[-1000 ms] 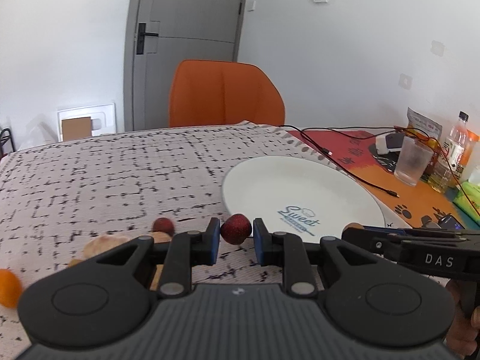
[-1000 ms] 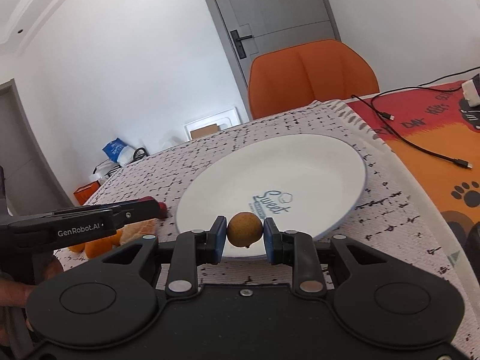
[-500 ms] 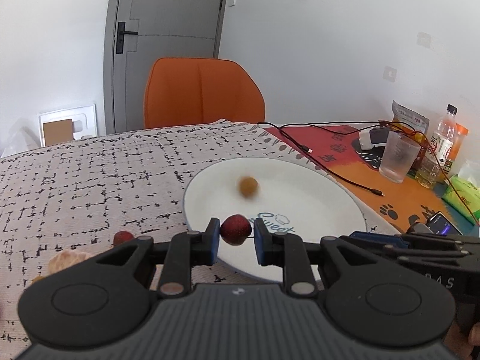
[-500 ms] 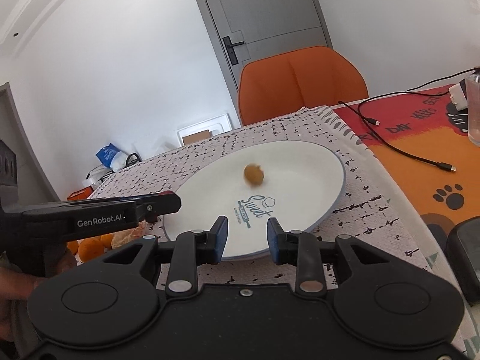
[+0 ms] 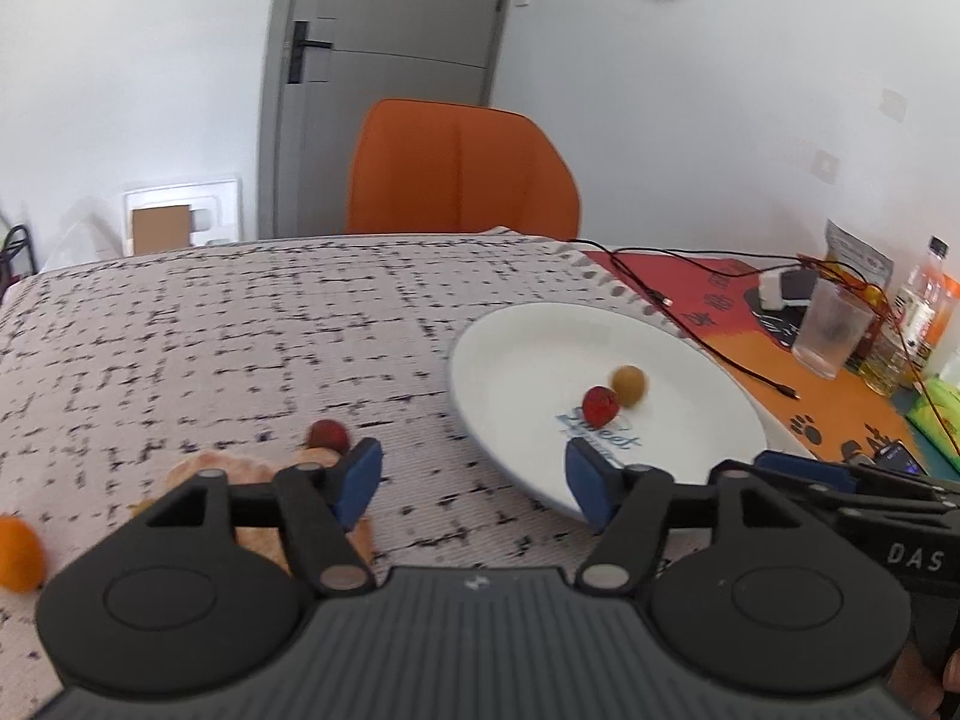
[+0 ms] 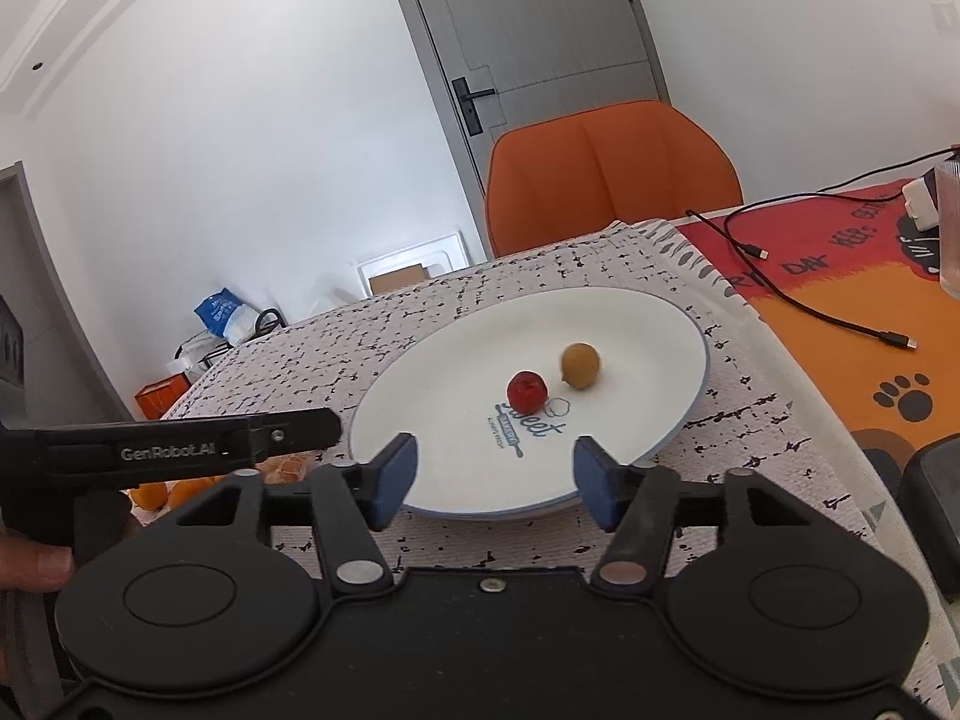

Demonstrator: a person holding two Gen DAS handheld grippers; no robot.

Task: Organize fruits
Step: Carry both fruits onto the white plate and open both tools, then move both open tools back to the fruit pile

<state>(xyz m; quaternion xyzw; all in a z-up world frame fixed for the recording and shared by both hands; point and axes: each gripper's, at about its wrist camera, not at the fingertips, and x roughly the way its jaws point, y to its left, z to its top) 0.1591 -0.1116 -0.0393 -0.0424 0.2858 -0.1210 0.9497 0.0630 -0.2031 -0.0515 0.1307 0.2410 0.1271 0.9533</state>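
Plate (image 6: 672, 324) near table's right edge, holding red fruit (image 6: 527, 391) and brown fruit (image 6: 580, 365) mid-dish, just beside each other. Left gripper (image 5: 474, 483) and right gripper (image 6: 492, 480) opening, empty, letting fruit settle; more fruit (image 5: 327, 435) off plate's left.

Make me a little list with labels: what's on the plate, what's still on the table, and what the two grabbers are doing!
on plate: small red fruit and round tan-brown fruit on the white round plate
off plate: dark red fruit, orange fruit on the black-speckled tablecloth
left gripper: opening, nothing between jaws
right gripper: opening, nothing between jaws
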